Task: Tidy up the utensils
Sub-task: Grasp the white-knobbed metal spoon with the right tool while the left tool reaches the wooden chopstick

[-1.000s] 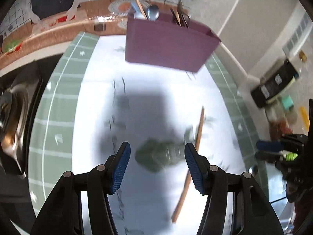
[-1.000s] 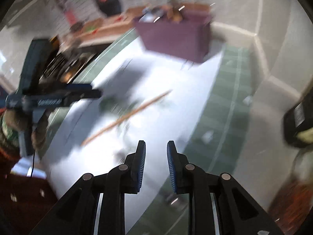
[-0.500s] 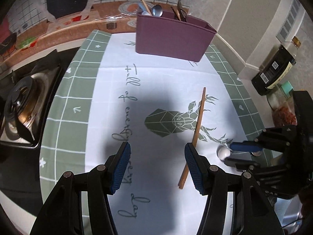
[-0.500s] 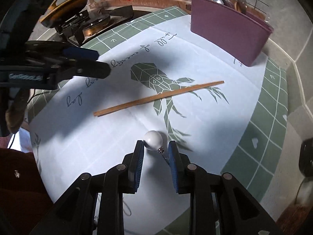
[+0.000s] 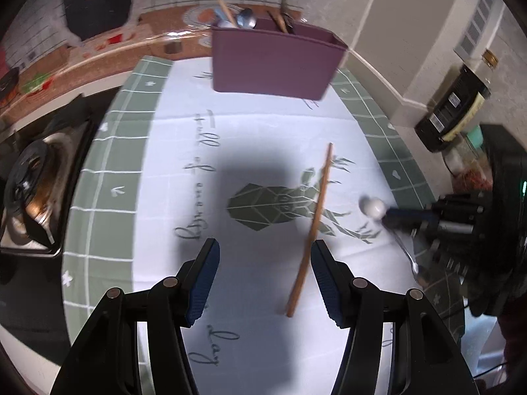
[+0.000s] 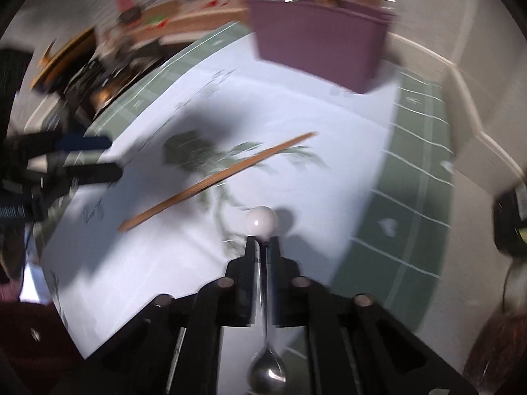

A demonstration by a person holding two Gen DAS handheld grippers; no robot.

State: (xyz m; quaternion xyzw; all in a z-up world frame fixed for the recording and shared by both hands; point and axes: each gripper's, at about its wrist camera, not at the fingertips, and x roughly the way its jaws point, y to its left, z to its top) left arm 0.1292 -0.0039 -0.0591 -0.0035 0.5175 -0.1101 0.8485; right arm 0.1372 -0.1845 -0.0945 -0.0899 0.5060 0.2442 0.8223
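Spoon (image 6: 263, 299) sits clenched by its thin handle in the right gripper (image 6: 262, 247) (bowl dangling back); it could swivel loose before reaching the purple caddy (image 6: 316, 41). Left gripper (image 5: 263, 278) gapes over the chopstick (image 5: 313, 227).

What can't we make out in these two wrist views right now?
- Holder contents, left wrist view: its front wall hides all but the utensil tips; right wrist view is motion-blurred.
- Spoon handle, right wrist view: hidden between the shut right gripper fingers.
- Cloth lettering, right wrist view: smeared by blur.
- Chopstick: whether it touches the left gripper pad.
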